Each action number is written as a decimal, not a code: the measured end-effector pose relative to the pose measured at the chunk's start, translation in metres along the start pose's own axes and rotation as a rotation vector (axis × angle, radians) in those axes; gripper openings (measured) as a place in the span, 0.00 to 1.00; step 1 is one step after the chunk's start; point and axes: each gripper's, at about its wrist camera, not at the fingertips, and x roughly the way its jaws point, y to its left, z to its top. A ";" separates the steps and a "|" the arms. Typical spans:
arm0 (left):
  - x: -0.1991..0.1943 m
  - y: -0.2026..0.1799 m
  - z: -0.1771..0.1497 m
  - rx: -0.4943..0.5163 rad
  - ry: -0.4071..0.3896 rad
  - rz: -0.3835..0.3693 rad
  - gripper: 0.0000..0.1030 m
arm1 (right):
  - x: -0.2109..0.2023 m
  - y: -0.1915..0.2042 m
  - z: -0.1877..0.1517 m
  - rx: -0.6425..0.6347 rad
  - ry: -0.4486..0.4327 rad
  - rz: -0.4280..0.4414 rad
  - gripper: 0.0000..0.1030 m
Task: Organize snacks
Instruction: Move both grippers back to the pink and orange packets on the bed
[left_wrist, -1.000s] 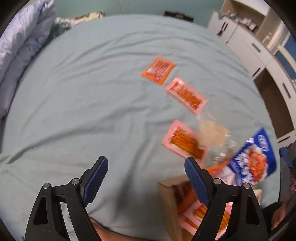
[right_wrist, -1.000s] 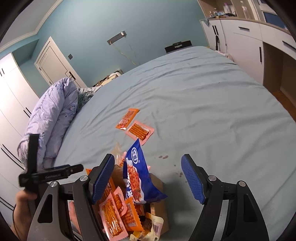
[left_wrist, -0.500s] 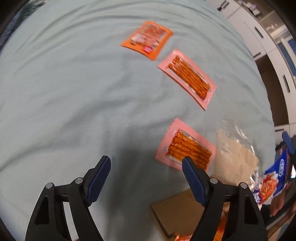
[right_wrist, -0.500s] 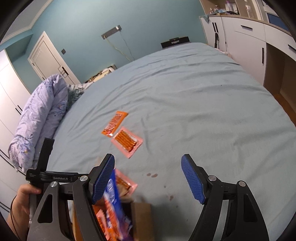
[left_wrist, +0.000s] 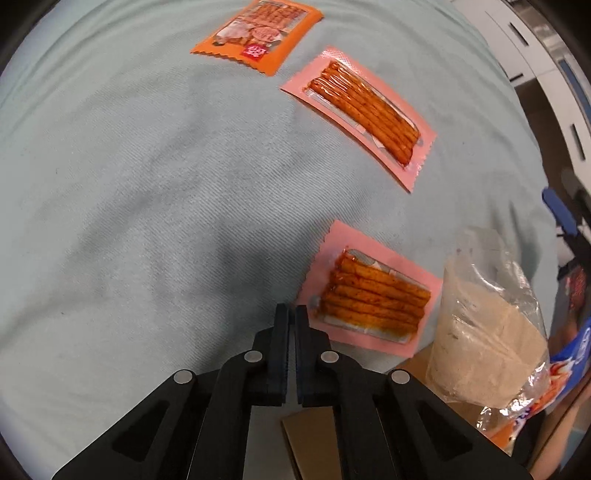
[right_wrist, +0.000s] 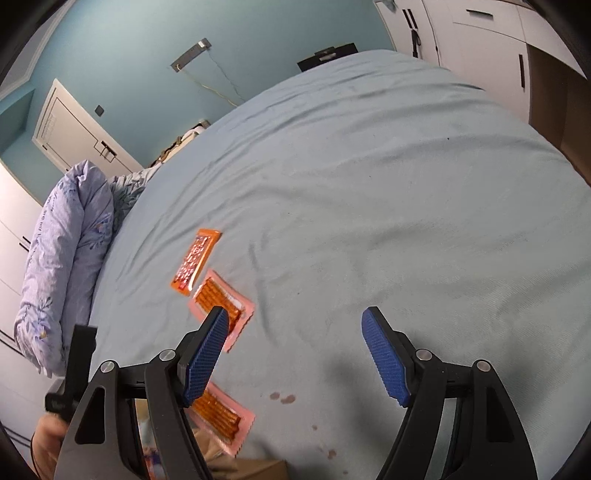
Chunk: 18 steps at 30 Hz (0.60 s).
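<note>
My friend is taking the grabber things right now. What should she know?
Left gripper: shut, nothing between its fingers, pointing down at the pale blue bedsheet beside the nearer pink packet of spicy sticks.
Right gripper: open, empty, above the sheet.
Laid out in a row: flat orange foil packet, farther pink stick packet, then the nearer pink one.
Brown cardboard box still has a clear bag of beige pieces and a blue snack bag at it.
Left: lay out the rest.
</note>
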 end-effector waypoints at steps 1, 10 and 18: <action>0.000 0.000 0.001 -0.008 -0.002 -0.009 0.00 | 0.002 -0.001 0.002 -0.001 0.001 -0.003 0.72; -0.034 0.031 0.009 -0.122 -0.105 -0.098 0.00 | 0.008 -0.007 0.007 0.012 0.005 0.002 0.72; -0.078 0.101 0.022 -0.333 -0.299 0.021 0.00 | 0.011 -0.001 0.006 -0.021 0.026 0.018 0.72</action>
